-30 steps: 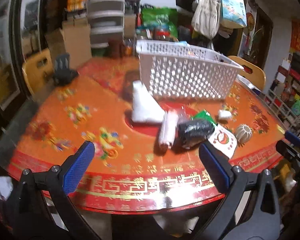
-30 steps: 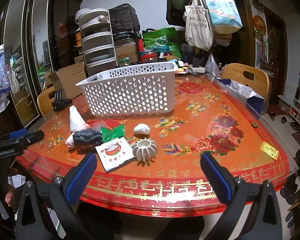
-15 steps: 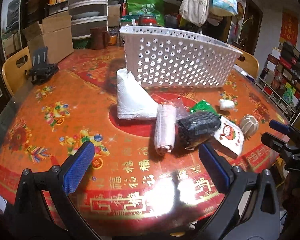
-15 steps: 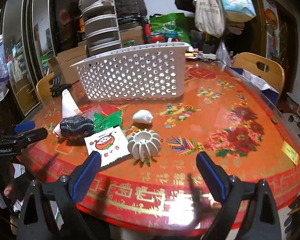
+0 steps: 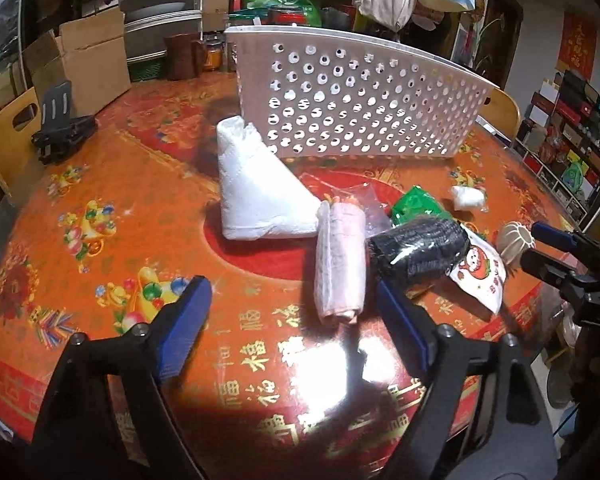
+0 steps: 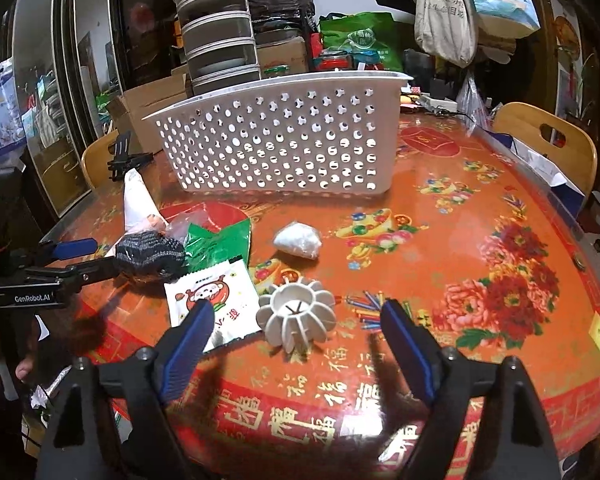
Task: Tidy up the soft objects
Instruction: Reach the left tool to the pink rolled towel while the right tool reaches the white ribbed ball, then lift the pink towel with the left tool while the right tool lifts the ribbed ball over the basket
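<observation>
Soft items sit in a cluster on the red patterned table [image 5: 100, 184], just in front of the white perforated basket [image 5: 360, 104]. A pink rolled cloth [image 5: 340, 264] lies lengthwise, touching a white folded bag [image 5: 256, 196] on its far-left side and a black rolled bundle [image 5: 418, 250] on its right. Behind the bundle, a green packet [image 5: 416, 208]; under its right end, a white printed sachet [image 6: 212, 304]. A small white wad [image 6: 298, 240] lies apart, nearer the basket. A white ribbed round piece [image 6: 296, 316] stands just beside the sachet.

Left gripper [image 5: 292, 304] hovers low over the near table edge, fingers apart with jaws just closing in, nothing gripped; the pink roll's near end shows between the tips, the right pad close by the black bundle. Right gripper [image 6: 296, 334] likewise apart and just narrowing, empty, the ribbed piece framed between its tips, left pad over the sachet's corner.

Cardboard boxes [image 5: 88, 64] and stacked containers [image 6: 216, 28] behind.
</observation>
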